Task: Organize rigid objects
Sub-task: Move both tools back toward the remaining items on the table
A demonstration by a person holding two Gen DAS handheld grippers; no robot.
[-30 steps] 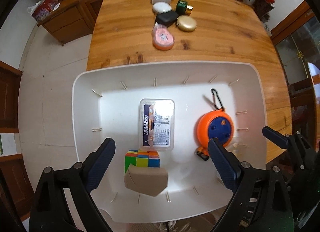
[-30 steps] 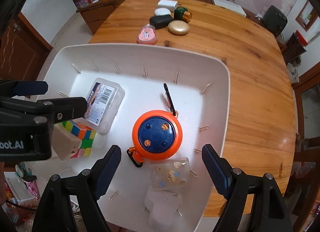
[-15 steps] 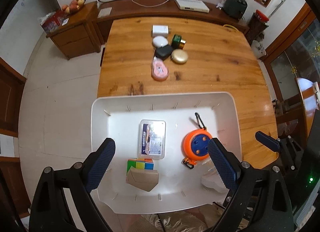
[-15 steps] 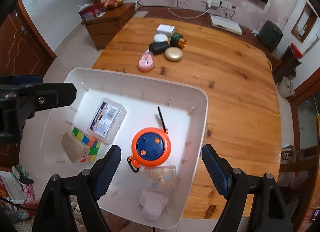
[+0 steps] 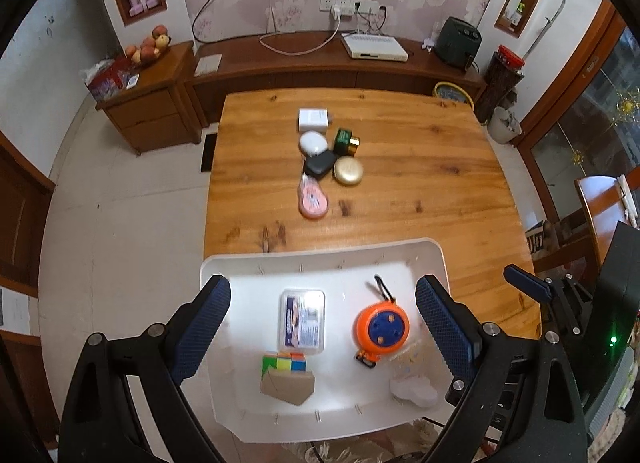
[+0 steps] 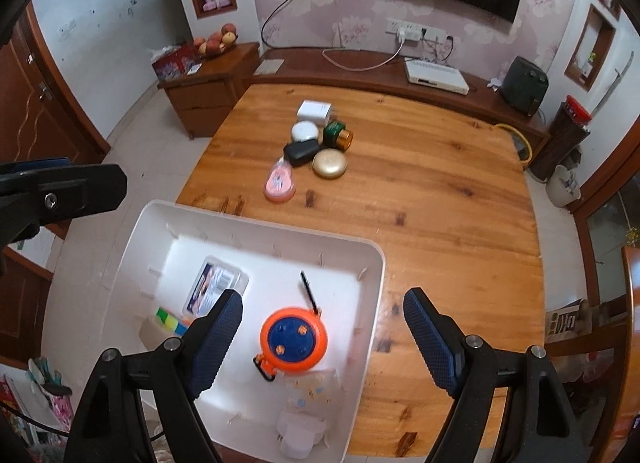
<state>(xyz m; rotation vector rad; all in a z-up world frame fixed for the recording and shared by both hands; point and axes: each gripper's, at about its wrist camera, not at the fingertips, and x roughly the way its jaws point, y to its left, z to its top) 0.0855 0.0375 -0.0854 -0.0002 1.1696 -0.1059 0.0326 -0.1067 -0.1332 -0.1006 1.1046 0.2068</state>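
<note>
Both grippers are pulling up and away from the white bin [image 5: 224,275], which is looking smaller under them than a second ago while more of the room is coming into view. Left gripper [image 5: 323,311] is hanging with its jaws spread wide and nothing between them; right gripper [image 6: 322,317] is likewise gaping, empty, above the bin. Inside the bin are lying an orange reel [image 5: 381,327], a clear case [image 5: 302,321], a colour cube [image 5: 285,363] with a tan block [image 5: 287,387] against it, and pale pieces near the reel. Beyond the bin's far rim, on the wooden surface [image 5: 420,183], a cluster is waiting: a pink case [image 5: 313,198] nearest the bin, then a black pouch [image 5: 320,166], a gold compact [image 5: 348,170], a green jar [image 5: 345,141], a white oval [image 5: 312,142] and a white box [image 5: 313,119]. Judging by this, the next reach is probably going to the pink case; coming down over it with jaws straddling its narrow sides should be keeping its neighbours undisturbed.
</note>
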